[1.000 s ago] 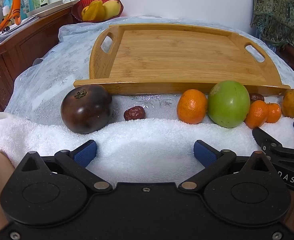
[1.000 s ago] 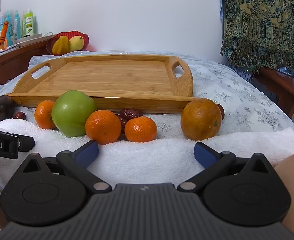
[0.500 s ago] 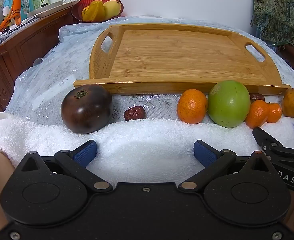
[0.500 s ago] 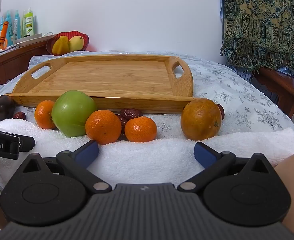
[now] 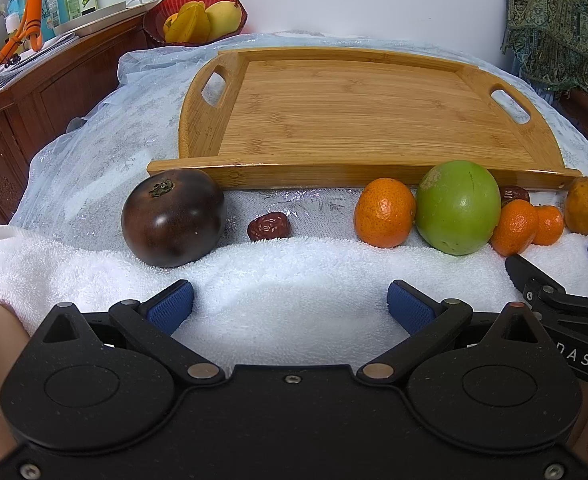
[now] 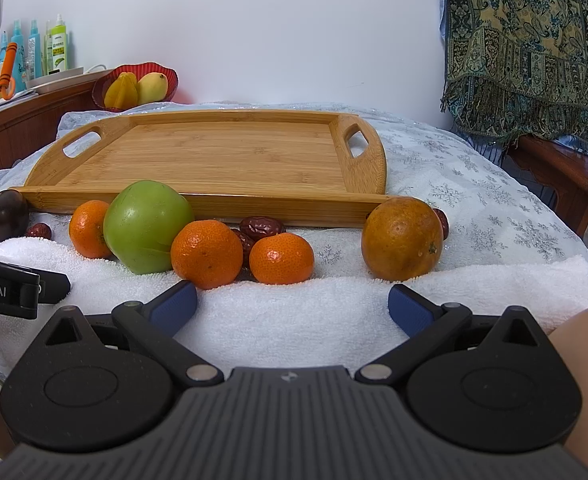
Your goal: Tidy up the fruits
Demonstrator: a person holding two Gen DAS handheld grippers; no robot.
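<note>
Left tool (image 5: 290,306) gaping wide over fluffy white towel (image 5: 294,280), gripping nothing; right tool (image 6: 292,304) likewise spread and bare. Along the towel's far edge, just before the smooth bamboo tray (image 5: 353,120): glossy dark round fruit (image 5: 173,218), wrinkled red date (image 5: 269,226), dimpled mandarin (image 5: 383,218) touching a waxy green apple (image 5: 457,206), two more mandarins (image 6: 206,254) (image 6: 281,258) with dates (image 6: 262,226) behind, dull brownish orange (image 6: 401,238) apart at the right end
</note>
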